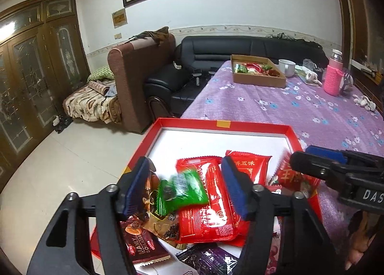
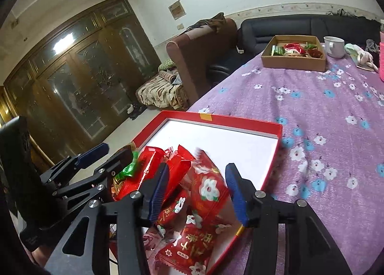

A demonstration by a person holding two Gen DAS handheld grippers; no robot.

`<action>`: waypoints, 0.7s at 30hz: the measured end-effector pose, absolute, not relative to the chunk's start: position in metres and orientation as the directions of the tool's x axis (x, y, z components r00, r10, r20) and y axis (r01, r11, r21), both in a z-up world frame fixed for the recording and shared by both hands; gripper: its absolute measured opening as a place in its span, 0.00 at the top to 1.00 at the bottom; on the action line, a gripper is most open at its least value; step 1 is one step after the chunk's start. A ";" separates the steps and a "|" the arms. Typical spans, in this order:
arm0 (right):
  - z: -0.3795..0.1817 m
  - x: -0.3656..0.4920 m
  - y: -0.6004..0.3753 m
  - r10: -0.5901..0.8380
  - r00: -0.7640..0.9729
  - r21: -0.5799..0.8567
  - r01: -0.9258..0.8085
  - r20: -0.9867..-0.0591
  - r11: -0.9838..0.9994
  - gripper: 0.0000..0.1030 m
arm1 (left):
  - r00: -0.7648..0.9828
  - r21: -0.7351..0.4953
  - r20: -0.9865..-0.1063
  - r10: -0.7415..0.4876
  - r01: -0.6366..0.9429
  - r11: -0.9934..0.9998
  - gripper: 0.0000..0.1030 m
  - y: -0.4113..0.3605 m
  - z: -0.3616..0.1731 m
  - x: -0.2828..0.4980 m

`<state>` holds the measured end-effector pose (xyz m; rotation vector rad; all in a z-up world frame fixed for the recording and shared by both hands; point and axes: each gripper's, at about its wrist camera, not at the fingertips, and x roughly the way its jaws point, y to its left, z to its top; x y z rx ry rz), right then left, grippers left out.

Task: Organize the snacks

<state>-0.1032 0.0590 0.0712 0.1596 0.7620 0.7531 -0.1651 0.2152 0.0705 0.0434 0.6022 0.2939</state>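
Both grippers hang over the near end of the red tray (image 1: 225, 123), which lies on the purple flowered tablecloth (image 1: 300, 106) and holds a loose heap of snack packets. The left gripper (image 1: 187, 186) stands released, jaws apart; a blurred green packet (image 1: 184, 188) sits between the blue pads, touching neither, above a red packet (image 1: 211, 205). The right gripper (image 2: 196, 193) is likewise unclenched; a red flower-printed packet (image 2: 207, 186), blurred at its top edge, lies in the gap, with no pad pressing on it. A brown cardboard box (image 2: 292, 61) with more snacks sits well apart at the far end, near a white mug (image 2: 334, 46).
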 end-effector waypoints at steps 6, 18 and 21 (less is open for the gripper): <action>0.076 -0.107 0.045 0.678 0.493 0.407 -0.551 -0.546 0.728 0.49 | 0.795 0.134 -0.521 0.311 -0.283 0.950 0.22 0.213 0.079 -0.173; 0.082 -0.136 0.023 0.647 0.550 0.362 -0.543 -0.528 0.757 0.36 | 0.807 0.197 -0.474 0.352 -0.293 0.936 0.19 0.187 0.092 -0.192; 0.084 -0.149 0.019 0.627 0.576 0.336 -0.537 -0.524 0.774 0.32 | 0.814 0.197 -0.467 0.345 -0.284 0.938 0.19 0.181 0.095 -0.201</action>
